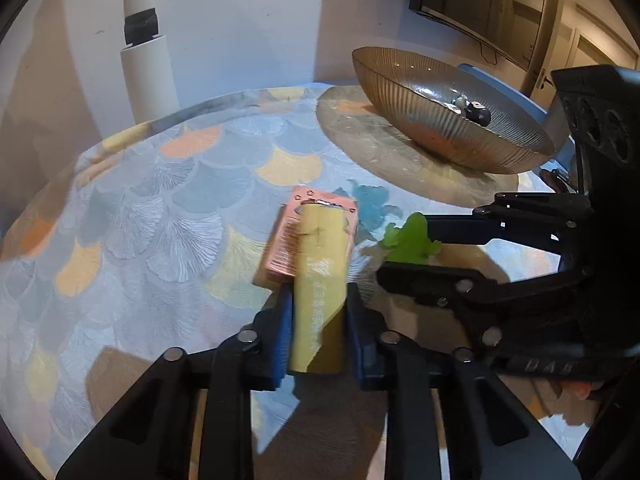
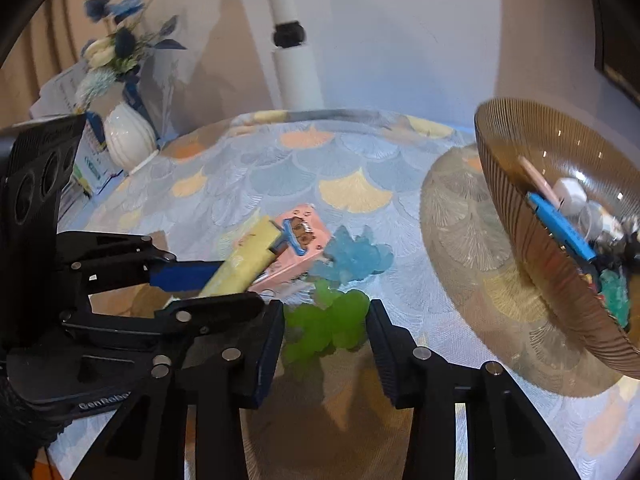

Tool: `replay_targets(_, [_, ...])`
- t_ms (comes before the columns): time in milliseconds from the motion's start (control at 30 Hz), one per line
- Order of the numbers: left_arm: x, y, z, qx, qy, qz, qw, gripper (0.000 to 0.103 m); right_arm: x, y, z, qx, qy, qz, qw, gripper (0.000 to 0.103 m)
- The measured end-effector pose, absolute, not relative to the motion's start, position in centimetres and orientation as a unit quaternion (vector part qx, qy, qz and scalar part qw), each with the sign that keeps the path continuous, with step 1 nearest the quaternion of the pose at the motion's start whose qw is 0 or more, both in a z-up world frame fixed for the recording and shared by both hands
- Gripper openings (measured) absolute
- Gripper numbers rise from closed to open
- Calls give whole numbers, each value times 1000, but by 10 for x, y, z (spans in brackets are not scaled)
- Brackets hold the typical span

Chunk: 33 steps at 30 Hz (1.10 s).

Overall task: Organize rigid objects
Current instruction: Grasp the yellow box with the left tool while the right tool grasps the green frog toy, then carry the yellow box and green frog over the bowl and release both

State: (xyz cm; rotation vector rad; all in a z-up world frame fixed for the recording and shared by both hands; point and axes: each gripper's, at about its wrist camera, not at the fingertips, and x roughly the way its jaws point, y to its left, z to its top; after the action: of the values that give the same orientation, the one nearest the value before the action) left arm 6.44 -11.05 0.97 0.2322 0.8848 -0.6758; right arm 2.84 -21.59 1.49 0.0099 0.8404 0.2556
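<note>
Nearest the left wrist camera, the left gripper (image 1: 318, 320) is pinched on a yellow tube (image 1: 320, 276), its blue pads pressing the tube's sides; the tube's far end lies over a pink box (image 1: 286, 240) on the patterned table (image 1: 160, 200). In the right wrist view the right gripper (image 2: 326, 340) stands spread around a green toy (image 2: 326, 320), a finger on each side, and I cannot tell whether the pads touch it yet. Just beyond sits a blue toy (image 2: 352, 256), close against the green one and the pink box. Farther right, the ribbed amber bowl (image 2: 540, 264) holds a blue pen and other small pieces already gathered. The risk: the two grippers work nearly touching, so lifting the tube could drag the pink box or knock the right fingers, and the soft-looking green toy may squirm out of a loose grip. Both grippers angle steeply down toward the table, side by side, the right one's frame crossing the left view.
</note>
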Motion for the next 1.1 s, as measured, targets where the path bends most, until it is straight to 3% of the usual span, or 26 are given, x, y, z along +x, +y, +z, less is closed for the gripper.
replay_targets(367, [-12, -72, 27, 47, 423, -307, 851, 20, -60, -244, 36, -6, 390, 161, 907, 41])
replay_targets(600, [-28, -81, 7, 46, 446, -289, 846, 22, -70, -235, 12, -26, 416, 156, 896, 41])
replay_targets(633, [-30, -81, 8, 51, 441, -285, 850, 26, -68, -237, 9, -22, 423, 151, 893, 45])
replay_targets(667, [-31, -82, 8, 51, 440, -284, 850, 41, -67, -239, 6, -15, 432, 149, 889, 52])
replay_targets(700, [-32, -80, 8, 49, 439, -283, 851, 48, -66, -241, 5, -8, 434, 151, 888, 54])
replay_targets(900, [-33, -86, 5, 71, 432, -267, 859, 48, -68, -242, 5, -10, 430, 140, 892, 56])
replay_targets(967, [-36, -92, 4, 89, 428, -258, 862, 47, -67, -240, 4, -18, 431, 133, 892, 56])
replay_targets(1033, [-39, -97, 4, 109, 420, -250, 865, 35, -65, -237, 3, -29, 432, 122, 893, 56])
replay_targets(1067, [-40, -98, 4, 113, 417, -250, 867, 25, -65, -236, 3, -35, 430, 118, 894, 48])
replay_targets(1100, [-41, -99, 5, 116, 414, -248, 868, 21, -67, -235, 4, -38, 427, 121, 895, 45])
